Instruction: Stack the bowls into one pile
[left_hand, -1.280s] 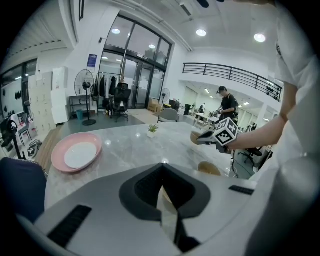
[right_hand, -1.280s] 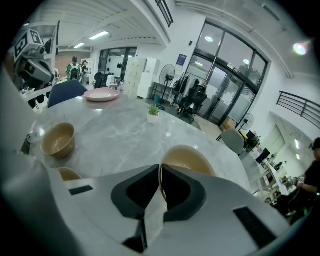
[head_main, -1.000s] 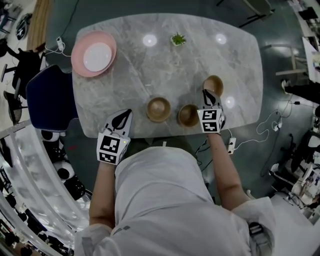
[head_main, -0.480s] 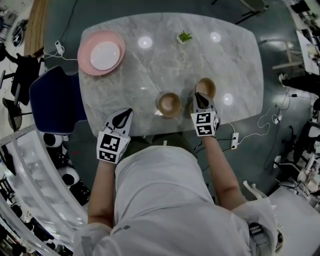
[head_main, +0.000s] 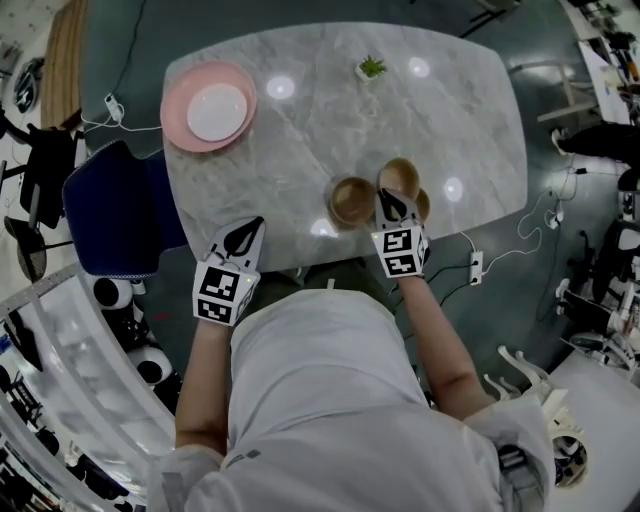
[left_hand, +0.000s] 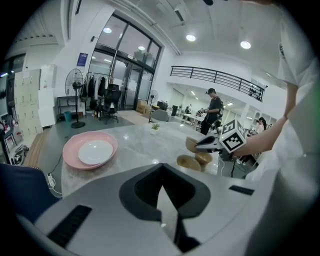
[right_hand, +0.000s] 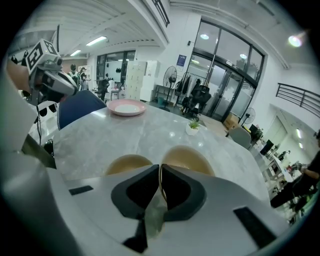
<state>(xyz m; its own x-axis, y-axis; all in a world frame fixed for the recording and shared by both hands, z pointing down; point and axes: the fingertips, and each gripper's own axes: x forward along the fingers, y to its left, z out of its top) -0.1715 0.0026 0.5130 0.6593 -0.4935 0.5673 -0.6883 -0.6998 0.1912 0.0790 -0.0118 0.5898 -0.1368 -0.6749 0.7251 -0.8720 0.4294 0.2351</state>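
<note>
Right gripper (head_main: 390, 203) clamps a bowl (head_main: 399, 176) by its rim; another bowl (head_main: 352, 200) just beside it; pink plate (head_main: 208, 107) and plant (head_main: 371, 69) well apart; left gripper (head_main: 243, 238) closed, empty.

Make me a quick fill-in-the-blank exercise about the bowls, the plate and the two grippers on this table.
1. The right gripper is shut on the ____ of a wooden bowl.
2. The left gripper, its jaws together, holds ____.
3. The white dish sits on a ____ plate.

Missing words: rim; nothing; pink.
</note>
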